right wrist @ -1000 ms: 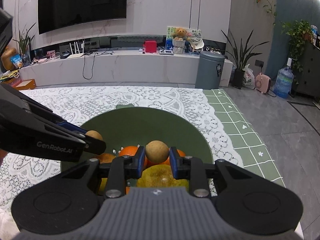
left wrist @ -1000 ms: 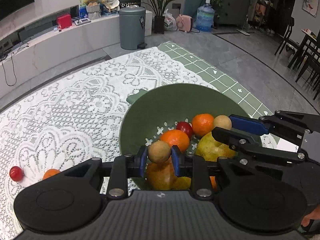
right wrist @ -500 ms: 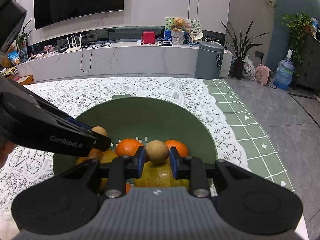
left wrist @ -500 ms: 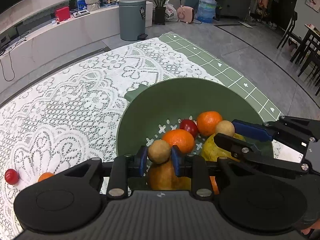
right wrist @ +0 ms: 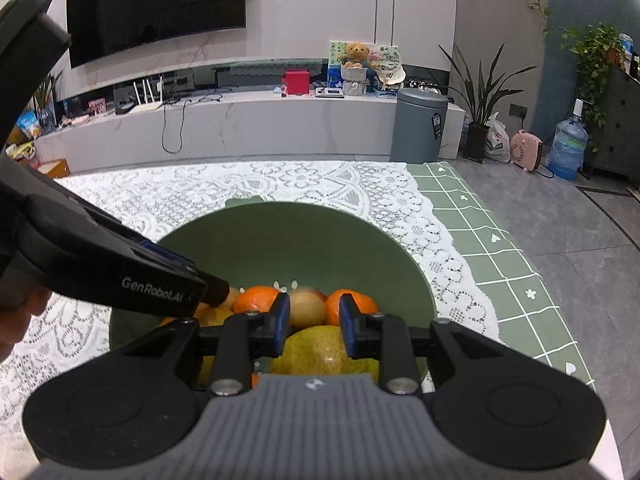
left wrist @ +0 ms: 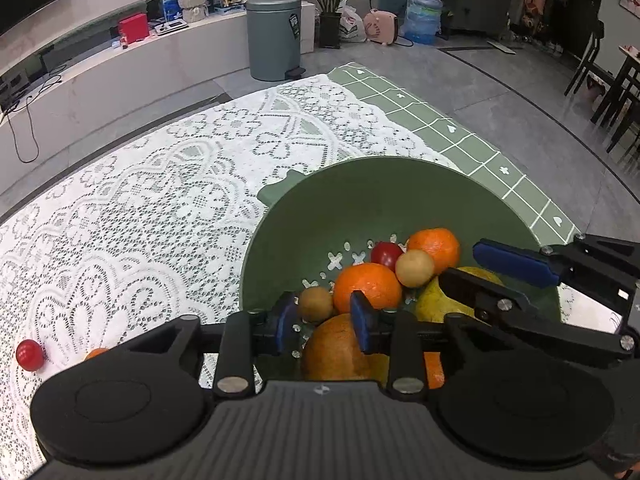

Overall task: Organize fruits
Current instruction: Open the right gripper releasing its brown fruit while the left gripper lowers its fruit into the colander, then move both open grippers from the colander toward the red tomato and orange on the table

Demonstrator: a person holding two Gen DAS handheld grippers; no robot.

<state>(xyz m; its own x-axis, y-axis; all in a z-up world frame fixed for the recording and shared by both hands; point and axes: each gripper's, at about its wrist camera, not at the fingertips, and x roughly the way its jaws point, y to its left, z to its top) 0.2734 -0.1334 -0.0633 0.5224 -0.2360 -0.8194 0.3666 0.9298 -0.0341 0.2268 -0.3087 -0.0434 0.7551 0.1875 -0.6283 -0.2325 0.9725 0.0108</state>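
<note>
Left wrist view: the left gripper point(left wrist: 324, 316) sits low in the middle of the frame over the near rim of the green colander bowl point(left wrist: 320, 216), its blue-padded fingers spread apart with nothing clamped. A small brown round fruit point(left wrist: 316, 304) lies between the pads, close to the left one and apart from the right one. Behind it in the bowl are an orange point(left wrist: 368, 286), a red cherry tomato point(left wrist: 386, 253), a second orange point(left wrist: 434, 245), a pale tan round fruit point(left wrist: 415, 267), a yellow-green pear point(left wrist: 434, 300) and, nearest the camera, a large orange-brown fruit point(left wrist: 336, 346). The right gripper point(left wrist: 476, 262) reaches in from the right edge, fingers parted and empty. On the white lace tablecloth point(left wrist: 160, 208) at the lower left lies another red cherry tomato point(left wrist: 30, 355).

Right wrist view: the right gripper point(right wrist: 313, 322) is low centre, fingers parted and holding nothing; the pale tan round fruit point(right wrist: 306, 308) lies beyond the gap. Oranges flank it, and the pear point(right wrist: 316, 350) lies just under the fingers. The left gripper's tip enters from the left of the frame; whether its fingers are apart cannot be told here.
</note>
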